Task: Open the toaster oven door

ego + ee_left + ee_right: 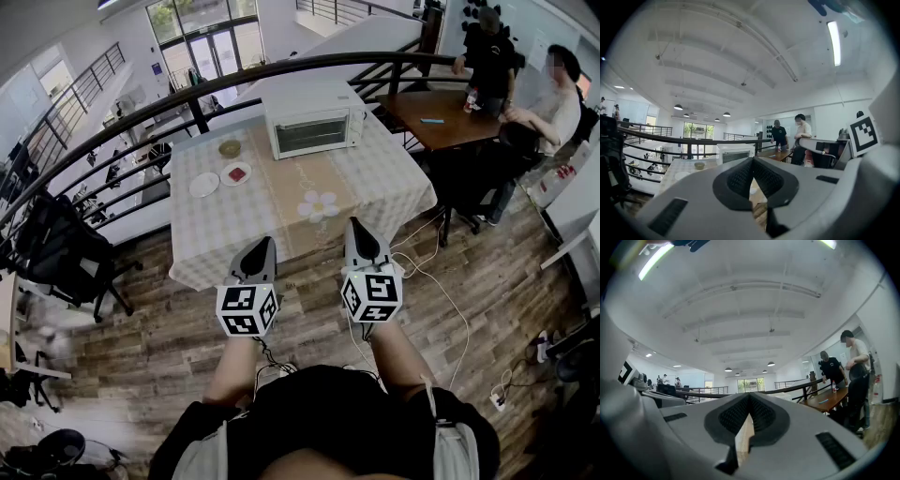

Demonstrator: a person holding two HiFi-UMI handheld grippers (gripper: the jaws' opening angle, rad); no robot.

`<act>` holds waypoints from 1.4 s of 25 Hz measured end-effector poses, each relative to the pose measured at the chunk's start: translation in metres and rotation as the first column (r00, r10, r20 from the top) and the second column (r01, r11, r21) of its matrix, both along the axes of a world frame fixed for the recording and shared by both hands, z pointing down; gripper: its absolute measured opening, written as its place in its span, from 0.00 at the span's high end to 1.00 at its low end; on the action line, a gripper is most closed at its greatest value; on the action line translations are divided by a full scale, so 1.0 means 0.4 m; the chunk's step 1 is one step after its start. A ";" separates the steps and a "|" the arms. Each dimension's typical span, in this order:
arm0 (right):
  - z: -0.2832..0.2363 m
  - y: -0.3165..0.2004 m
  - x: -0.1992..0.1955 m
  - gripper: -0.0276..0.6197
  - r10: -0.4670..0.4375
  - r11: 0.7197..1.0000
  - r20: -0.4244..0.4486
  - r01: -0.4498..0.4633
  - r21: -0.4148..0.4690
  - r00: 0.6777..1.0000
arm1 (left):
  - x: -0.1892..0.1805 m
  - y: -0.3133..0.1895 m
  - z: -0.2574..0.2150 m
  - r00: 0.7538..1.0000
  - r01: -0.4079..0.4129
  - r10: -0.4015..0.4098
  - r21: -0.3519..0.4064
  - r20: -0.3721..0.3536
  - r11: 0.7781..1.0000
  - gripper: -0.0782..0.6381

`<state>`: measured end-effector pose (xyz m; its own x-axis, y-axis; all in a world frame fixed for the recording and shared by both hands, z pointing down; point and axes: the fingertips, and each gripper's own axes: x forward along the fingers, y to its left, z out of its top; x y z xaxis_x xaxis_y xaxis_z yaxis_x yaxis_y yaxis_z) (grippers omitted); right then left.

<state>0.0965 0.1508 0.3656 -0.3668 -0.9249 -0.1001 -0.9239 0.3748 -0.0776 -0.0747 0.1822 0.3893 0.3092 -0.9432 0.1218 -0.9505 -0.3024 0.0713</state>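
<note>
The white toaster oven [314, 117] stands at the far edge of a table with a checked cloth [394, 183], its glass door closed. Both grippers hover over the near edge of that table, well short of the oven. My left gripper [267, 242] is shut with nothing between its jaws. My right gripper [353, 222] is shut and empty too. In the left gripper view the oven [733, 152] shows small, just above the closed jaws [752, 161]. The right gripper view looks upward over its closed jaws [749, 398], and the oven is hidden there.
A white plate [203, 185], a small plate with red food [236, 173] and a bowl [230, 148] lie left of the oven. A dark railing [187, 94] runs behind the table. Two people are at a wooden table [441, 117] on the right. A black chair [66, 248] stands at the left. Cables [441, 291] trail on the floor.
</note>
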 end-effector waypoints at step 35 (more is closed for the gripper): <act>0.016 -0.034 -0.277 0.97 0.117 0.993 -0.028 -0.117 0.013 0.993 | -0.291 -0.089 -0.002 0.997 -0.072 0.072 0.054 -0.011 0.996 0.87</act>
<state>-0.0142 0.1373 0.3722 -0.2589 -0.9605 -0.1024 -0.9632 0.2646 -0.0471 -0.1911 0.1465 0.3884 0.3778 -0.9235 0.0669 -0.9252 -0.3738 0.0650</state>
